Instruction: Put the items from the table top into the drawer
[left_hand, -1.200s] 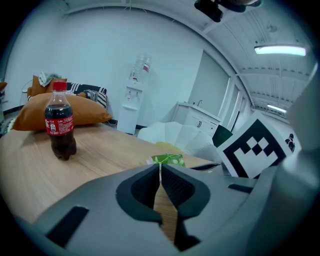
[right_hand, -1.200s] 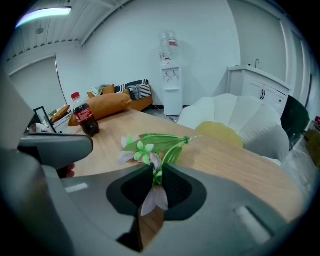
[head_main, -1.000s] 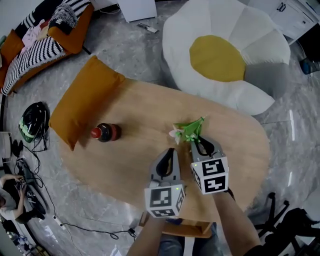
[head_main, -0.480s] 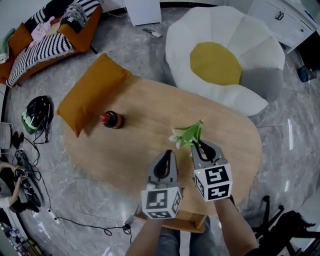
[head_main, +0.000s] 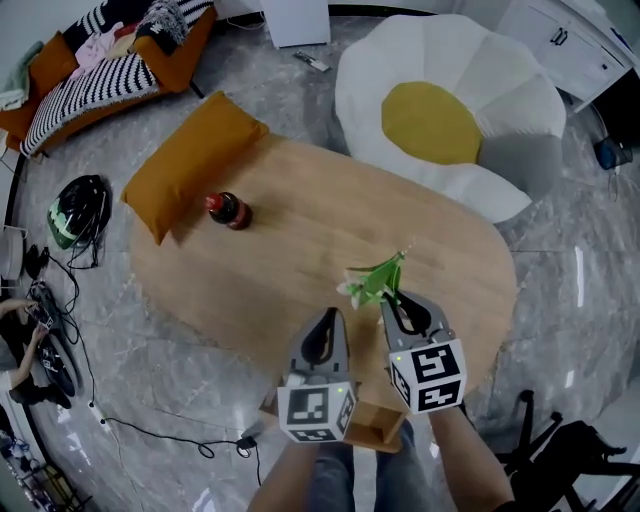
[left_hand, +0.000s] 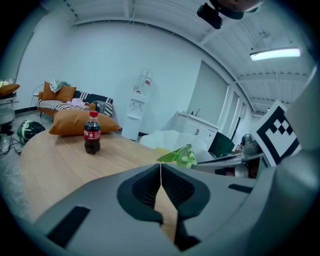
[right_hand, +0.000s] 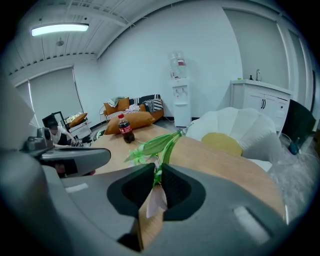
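The right tongs (head_main: 386, 300) are clenched on the stem of a green plastic sprig with pale blossoms (head_main: 374, 279). They hold it over the near right part of the oval light-wood tabletop (head_main: 300, 250), with its leaves pointing away toward the far side. In the right gripper view the stem (right_hand: 159, 167) is pinched between the two dark jaws, and a pale petal hangs below them. Just to the left, the left tongs (head_main: 328, 314) are clenched with nothing between them, their jaws meeting edge to edge in the left gripper view (left_hand: 161, 172). An open wooden drawer (head_main: 372, 428) juts out from the near edge of the tabletop, beneath both tongs. A dark cola bottle with a red cap and label (head_main: 229, 210) stands upright on the far left part of the tabletop, well apart from the sprig, near an orange cushion (head_main: 190, 160) at that end. A white flower-shaped floor cushion with a yellow centre (head_main: 445, 120) lies beyond the far right edge.
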